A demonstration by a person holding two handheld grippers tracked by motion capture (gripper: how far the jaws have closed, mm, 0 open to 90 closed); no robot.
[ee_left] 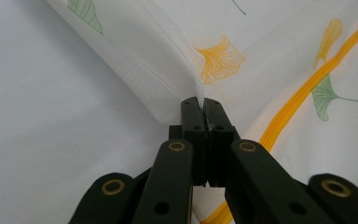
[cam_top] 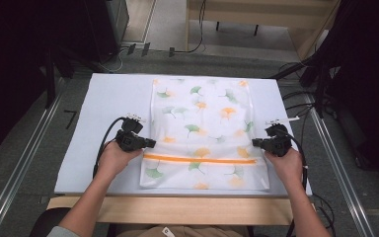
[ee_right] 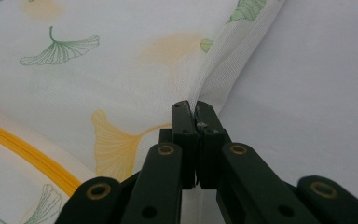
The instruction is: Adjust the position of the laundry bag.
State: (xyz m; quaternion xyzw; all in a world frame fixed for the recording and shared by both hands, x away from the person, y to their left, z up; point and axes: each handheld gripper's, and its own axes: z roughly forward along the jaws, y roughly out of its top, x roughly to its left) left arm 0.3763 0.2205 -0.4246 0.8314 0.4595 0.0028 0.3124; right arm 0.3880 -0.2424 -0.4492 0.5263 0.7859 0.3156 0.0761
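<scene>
Left gripper (cam_top: pixel 150 143) clamps the left side edge of the white mesh laundry bag with ginkgo-leaf print and orange zipper (cam_top: pixel 202 129), which lies flat on the pale table (cam_top: pixel 103 98). Right gripper (cam_top: pixel 255 142) pinches the opposite edge; likely symmetric hold for an even fold or lift.

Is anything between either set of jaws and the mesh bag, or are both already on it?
Nothing visible stands between. The left gripper is shut on the mesh bag at its left edge, and the right gripper is shut on its right edge, above the orange zipper.
</scene>
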